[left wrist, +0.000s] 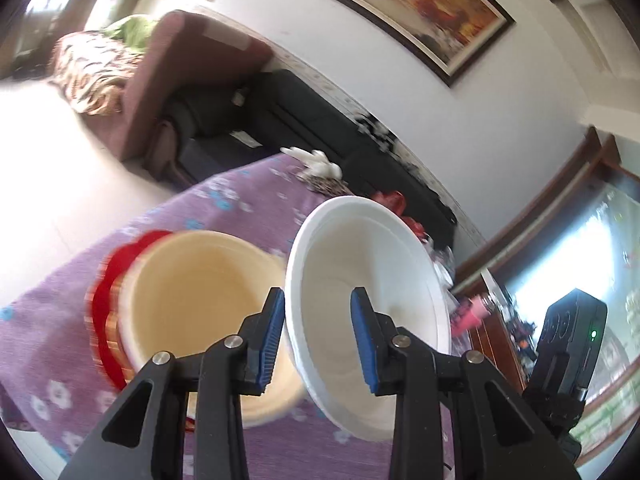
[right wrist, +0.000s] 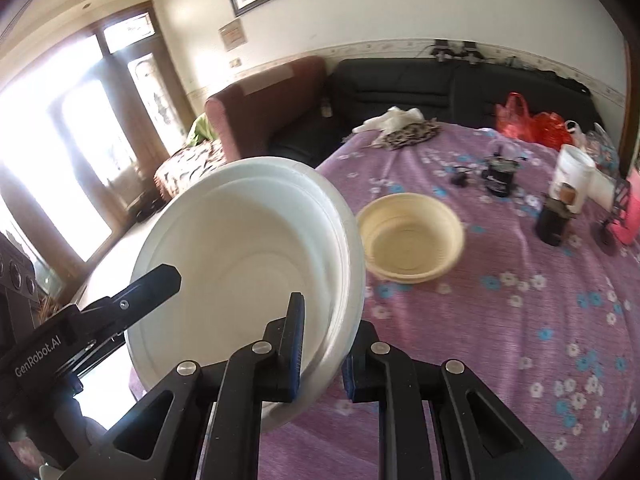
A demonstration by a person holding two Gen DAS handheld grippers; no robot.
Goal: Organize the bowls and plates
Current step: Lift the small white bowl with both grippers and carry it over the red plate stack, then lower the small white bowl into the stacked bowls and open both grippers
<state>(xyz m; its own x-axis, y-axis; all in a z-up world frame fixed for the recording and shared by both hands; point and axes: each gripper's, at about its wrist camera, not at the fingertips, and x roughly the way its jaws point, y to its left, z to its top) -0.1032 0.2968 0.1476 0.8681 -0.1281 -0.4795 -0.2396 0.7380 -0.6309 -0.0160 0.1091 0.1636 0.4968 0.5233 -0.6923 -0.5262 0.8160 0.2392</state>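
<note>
Left gripper (left wrist: 318, 334): its blue-padded fingers (left wrist: 272, 340) straddle the near rim of a white bowl (left wrist: 368, 304), one pad outside the wall and one inside. A visible gap lies between the inner pad and the wall, so whether the rim is actually clamped cannot be told. The bowl is tilted steeply, its opening turned towards the camera, above the purple flowered tablecloth (left wrist: 248, 204).

Right gripper (right wrist: 322, 344): its fingers straddle the rim of the same white bowl (right wrist: 248, 264), one pad inside, the other outside, both lying close against the wall; it appears pinched on the rim. The left gripper's black finger (right wrist: 148, 284) reaches the bowl's left rim in this view.

Cream bowl (right wrist: 410, 238): standing upright on the tablecloth (right wrist: 500, 320), just right of and beyond the white bowl. In the left wrist view this cream bowl (left wrist: 200, 300) lies left of the white one, with something red (left wrist: 108, 292), blurred, at its left side.

Far right of the table: a white tub (right wrist: 572, 178), dark small items (right wrist: 500, 174) and red bags (right wrist: 532, 122).
</note>
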